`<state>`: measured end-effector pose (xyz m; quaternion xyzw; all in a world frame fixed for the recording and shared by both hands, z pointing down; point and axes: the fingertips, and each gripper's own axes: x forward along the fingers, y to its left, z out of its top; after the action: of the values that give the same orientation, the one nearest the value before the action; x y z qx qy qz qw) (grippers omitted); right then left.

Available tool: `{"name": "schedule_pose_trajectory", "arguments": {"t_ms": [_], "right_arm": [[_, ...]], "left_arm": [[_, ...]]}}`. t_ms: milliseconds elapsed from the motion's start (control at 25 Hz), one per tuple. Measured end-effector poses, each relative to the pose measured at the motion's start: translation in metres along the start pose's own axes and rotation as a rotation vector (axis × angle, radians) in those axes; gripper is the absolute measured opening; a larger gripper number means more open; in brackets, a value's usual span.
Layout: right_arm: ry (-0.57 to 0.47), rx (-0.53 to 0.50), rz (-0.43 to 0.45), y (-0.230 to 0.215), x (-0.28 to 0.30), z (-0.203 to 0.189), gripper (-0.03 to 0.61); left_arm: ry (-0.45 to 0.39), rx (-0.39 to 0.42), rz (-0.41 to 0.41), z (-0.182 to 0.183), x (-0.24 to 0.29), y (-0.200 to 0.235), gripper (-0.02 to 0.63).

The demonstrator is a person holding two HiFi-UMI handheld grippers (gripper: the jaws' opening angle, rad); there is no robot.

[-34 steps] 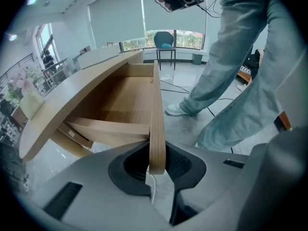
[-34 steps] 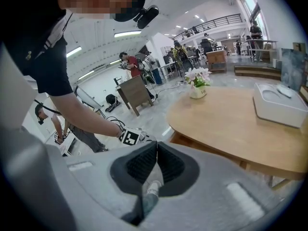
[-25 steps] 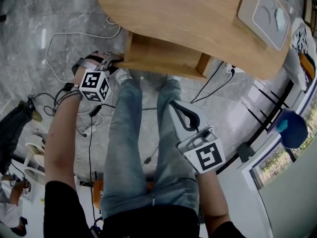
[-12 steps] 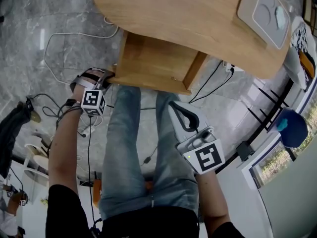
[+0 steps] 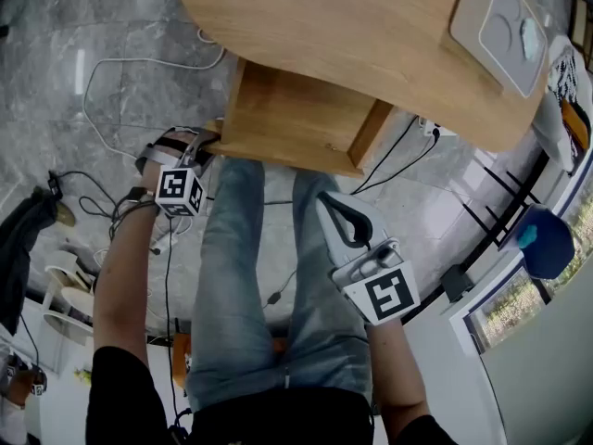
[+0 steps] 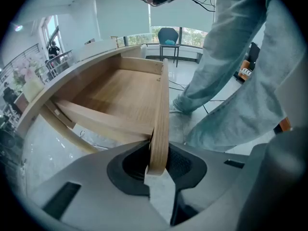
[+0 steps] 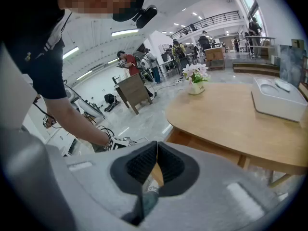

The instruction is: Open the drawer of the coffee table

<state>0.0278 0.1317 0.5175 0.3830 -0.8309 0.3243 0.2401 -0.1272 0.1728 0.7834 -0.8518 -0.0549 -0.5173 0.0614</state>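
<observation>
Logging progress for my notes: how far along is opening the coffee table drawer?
Done: the drawer stands well out from under the coffee table. In hand: the left gripper clamps its front panel. Left: perhaps only letting go; the right gripper is shut, empty.

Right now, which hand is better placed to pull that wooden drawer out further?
Left. The left tongs grip the light wooden drawer by its front panel; the right tongs hang shut and empty, away from it.

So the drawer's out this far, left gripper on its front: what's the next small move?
Probably open the left gripper and back off: the drawer stands well out from under the table, its floor showing, with the drawer front pinched between the jaws.
</observation>
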Motion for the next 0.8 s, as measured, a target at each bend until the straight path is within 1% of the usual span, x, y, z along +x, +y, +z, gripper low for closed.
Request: {"name": "schedule_pose_trajectory", "arguments": {"t_ms": [160, 280, 400, 640, 800], "right_arm": [[-0.001, 0.001, 0.0, -0.005, 0.003, 0.002, 0.0], [0.002, 0.001, 0.002, -0.007, 0.003, 0.002, 0.0], [0.016, 0.005, 0.003, -0.01, 0.004, -0.001, 0.0], [0.007, 0.022, 0.003, -0.014, 0.009, 0.0, 0.0], [0.005, 0.015, 0.01, -0.01, 0.011, 0.004, 0.0]], "left_arm": [[0.014, 0.021, -0.005, -0.005, 0.011, -0.001, 0.092], [0.032, -0.005, -0.007, -0.006, 0.015, 0.0, 0.095], [0.028, -0.006, -0.003, -0.006, 0.016, 0.0, 0.096], [0.021, -0.005, -0.002, -0.005, 0.018, 0.001, 0.098], [0.023, -0.037, -0.002, -0.007, 0.018, 0.001, 0.107]]}}
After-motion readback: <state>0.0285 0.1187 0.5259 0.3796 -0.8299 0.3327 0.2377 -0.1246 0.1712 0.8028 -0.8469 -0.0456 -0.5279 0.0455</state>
